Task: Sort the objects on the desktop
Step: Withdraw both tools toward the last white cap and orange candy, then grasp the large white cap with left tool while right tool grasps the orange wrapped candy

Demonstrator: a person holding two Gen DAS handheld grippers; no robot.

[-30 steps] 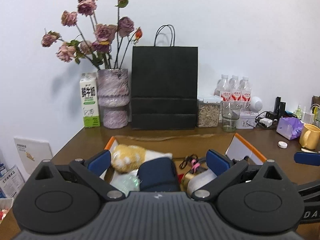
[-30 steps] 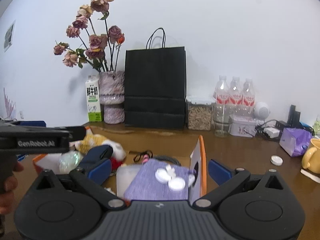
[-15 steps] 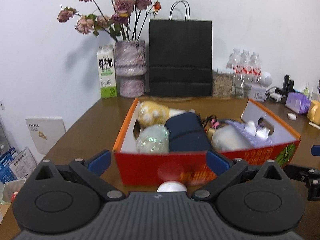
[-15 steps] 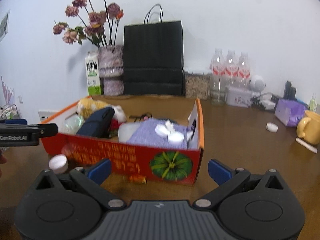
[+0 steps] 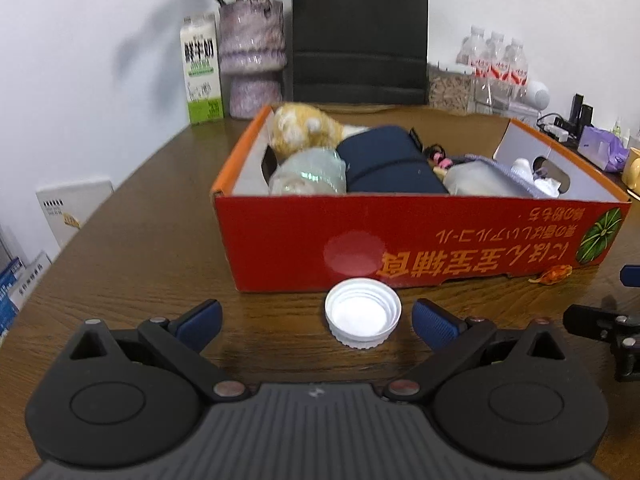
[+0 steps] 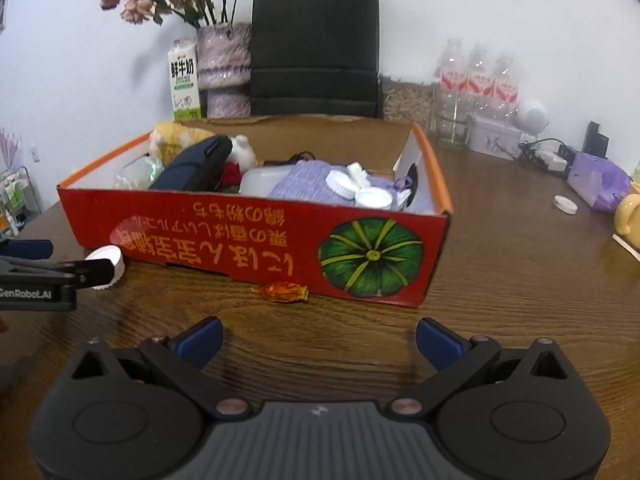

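A red cardboard box stands on the brown table, holding a yellow plush toy, a navy pouch, a clear bag, a purple pouch and white caps. A white bottle cap lies open side up in front of the box, just ahead of my open left gripper, slightly right of its centre. An orange wrapped candy lies by the box's front wall, ahead of my open right gripper. Both grippers hold nothing.
At the back stand a black paper bag, a vase of dried roses, a milk carton, water bottles and a jar. On the right are a purple tissue pack, a yellow mug and another white cap.
Both grippers have drawn back from above the box and dropped low to the table in front of it. The white cap and the candy have come into view.
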